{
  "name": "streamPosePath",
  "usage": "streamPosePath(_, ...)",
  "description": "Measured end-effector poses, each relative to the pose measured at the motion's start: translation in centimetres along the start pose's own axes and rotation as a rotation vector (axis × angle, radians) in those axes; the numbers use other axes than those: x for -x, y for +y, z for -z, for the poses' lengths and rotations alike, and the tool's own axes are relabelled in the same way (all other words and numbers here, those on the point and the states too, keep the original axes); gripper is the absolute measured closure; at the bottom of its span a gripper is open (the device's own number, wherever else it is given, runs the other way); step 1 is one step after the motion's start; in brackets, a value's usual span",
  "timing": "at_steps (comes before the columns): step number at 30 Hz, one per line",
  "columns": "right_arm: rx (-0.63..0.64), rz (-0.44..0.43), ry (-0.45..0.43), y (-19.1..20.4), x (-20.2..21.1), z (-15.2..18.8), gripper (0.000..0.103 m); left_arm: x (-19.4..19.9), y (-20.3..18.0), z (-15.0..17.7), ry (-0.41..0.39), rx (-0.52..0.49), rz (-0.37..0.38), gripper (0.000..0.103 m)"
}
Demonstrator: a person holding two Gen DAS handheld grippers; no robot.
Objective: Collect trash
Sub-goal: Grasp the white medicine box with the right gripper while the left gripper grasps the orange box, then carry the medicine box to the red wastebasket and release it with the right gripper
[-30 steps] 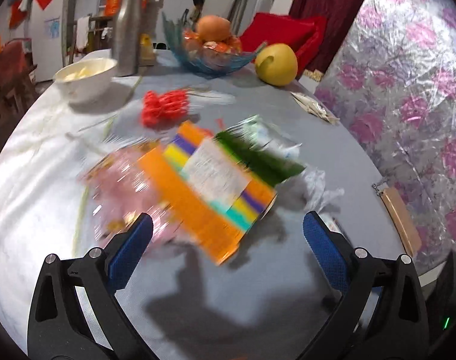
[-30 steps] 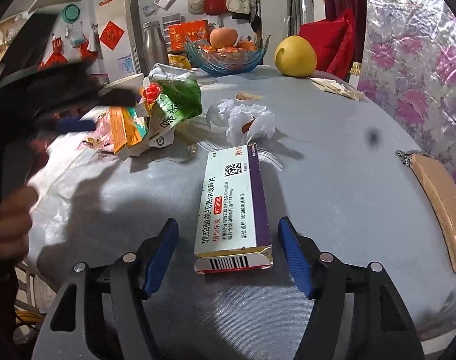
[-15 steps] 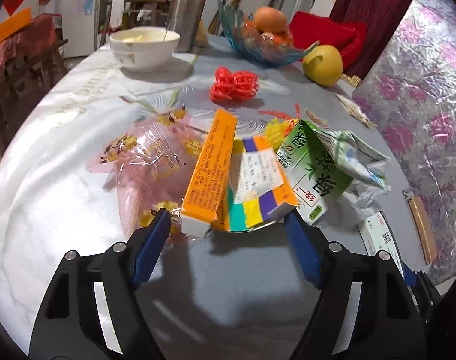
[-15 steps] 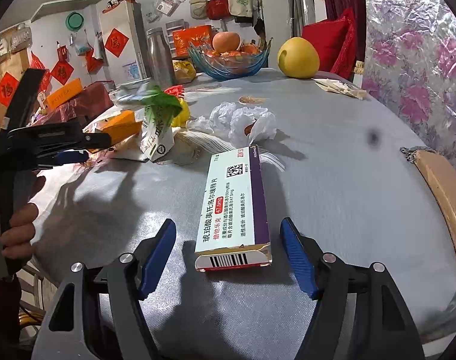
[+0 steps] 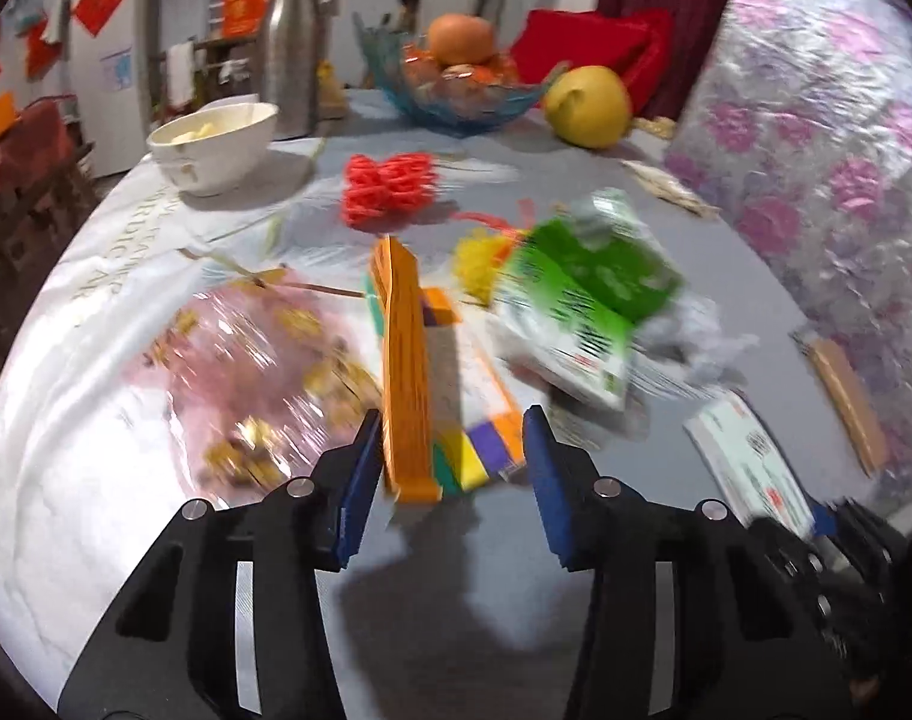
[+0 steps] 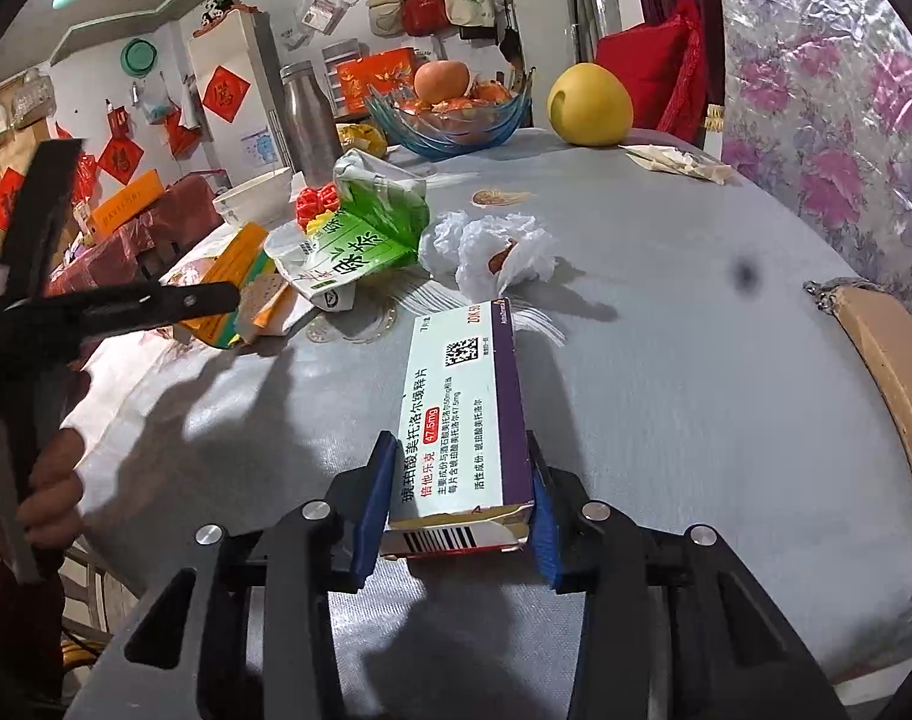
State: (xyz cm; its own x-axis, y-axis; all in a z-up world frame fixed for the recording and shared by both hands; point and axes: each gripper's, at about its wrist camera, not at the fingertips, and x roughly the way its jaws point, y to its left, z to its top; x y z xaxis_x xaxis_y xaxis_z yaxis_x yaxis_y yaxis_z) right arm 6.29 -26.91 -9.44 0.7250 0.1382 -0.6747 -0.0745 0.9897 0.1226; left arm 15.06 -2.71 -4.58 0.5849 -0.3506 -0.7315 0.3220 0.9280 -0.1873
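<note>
both your grippers have just been closing: your right gripper now clamps the medicine box on the grey table. your left gripper brackets the orange box by the green carton, pads not clearly pressing.

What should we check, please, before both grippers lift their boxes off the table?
1. Right gripper fingers pressed on both sides of the medicine box, having just closed: ok.
2. Left gripper seated on the orange box: cannot tell; its fingers have just been closing, the right one shows a gap, frame blurred.
3. Green carton clear of the orange box: not ok, it seems to lean against it.
4. Crumpled tissue clear of the medicine box: ok.
5. Fruit bowl away from both grippers: ok.
</note>
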Motion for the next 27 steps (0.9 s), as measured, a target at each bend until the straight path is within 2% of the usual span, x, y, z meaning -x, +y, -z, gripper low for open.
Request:
streamPosePath(3,0.010,0.006,-0.001,0.3,0.1,0.0,0.059,0.5,-1.4,0.5,-0.019,-0.061,-0.015,0.049)
streamPosePath(5,0.010,0.006,0.001,0.3,0.0,-0.1,0.059,0.1,-2.1,0.3,-0.035,-0.092,-0.074,0.032)
streamPosePath(7,0.009,0.001,0.004,0.3,-0.3,-0.3,0.059,-0.6,-2.4,-0.5,-0.046,-0.105,-0.106,0.027)
streamPosePath(12,-0.008,-0.003,0.005,0.0,-0.7,-0.7,0.059,-3.8,-1.0,-1.9,0.063,0.002,-0.109,0.027)
streamPosePath(16,0.000,0.002,0.000,0.2,-0.7,-0.6,0.061,-4.4,-2.1,-1.7,0.073,-0.061,-0.191,0.027)
streamPosePath(17,0.003,0.007,-0.002,0.2,-0.6,-0.6,0.062,-4.7,-2.2,-1.6,0.087,-0.068,-0.195,0.030)
streamPosePath(20,-0.010,0.006,-0.019,-0.2,0.0,-0.6,0.063,-4.1,-1.3,-1.4,0.079,-0.029,-0.134,0.044)
streamPosePath(23,-0.014,0.004,-0.052,-0.6,1.5,-0.6,0.063,-1.4,-0.1,-0.9,0.002,0.017,-0.048,0.045)
streamPosePath(27,-0.020,-0.008,-0.105,-1.0,3.7,-0.5,0.063,3.0,-0.2,-0.5,-0.089,-0.001,0.029,0.045)
